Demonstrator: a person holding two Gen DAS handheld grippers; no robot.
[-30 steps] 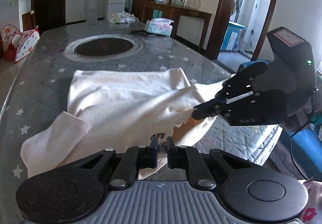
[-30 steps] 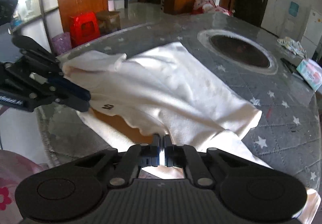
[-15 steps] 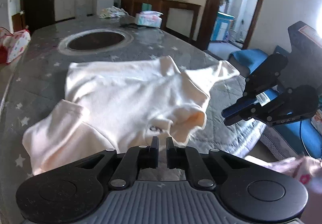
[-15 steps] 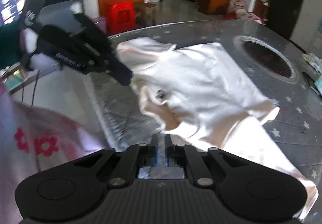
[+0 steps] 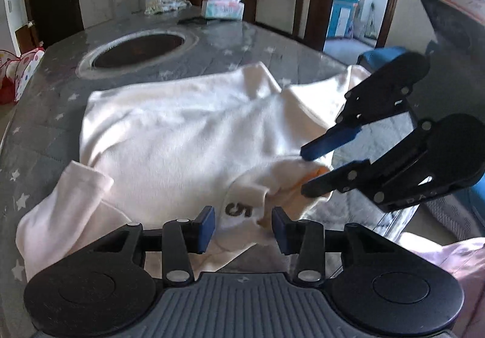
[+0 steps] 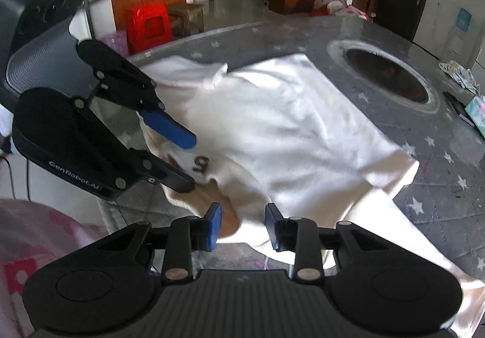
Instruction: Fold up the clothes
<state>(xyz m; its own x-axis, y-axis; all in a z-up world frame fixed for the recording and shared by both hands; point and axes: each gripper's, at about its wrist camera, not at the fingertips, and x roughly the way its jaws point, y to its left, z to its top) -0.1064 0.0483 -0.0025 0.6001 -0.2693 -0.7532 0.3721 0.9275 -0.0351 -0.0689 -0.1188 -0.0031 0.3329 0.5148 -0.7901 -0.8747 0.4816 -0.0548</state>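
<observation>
"GenRobot.AI" on left gripper (image 6: pixel 191 160); "5" on shirt (image 5: pixel 188 131). Both grippers' jaws opening over collar, nothing pinched. Right gripper (image 5: pixel 303 172) alongside. Tissue box (image 5: pixel 223 6) far on table (image 5: pixel 45 113).

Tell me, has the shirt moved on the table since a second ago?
Yes. In the left wrist view the shirt's collar end has dropped from the tongs and lies flatter; its far edge sits nearer the round hole in the table.
</observation>
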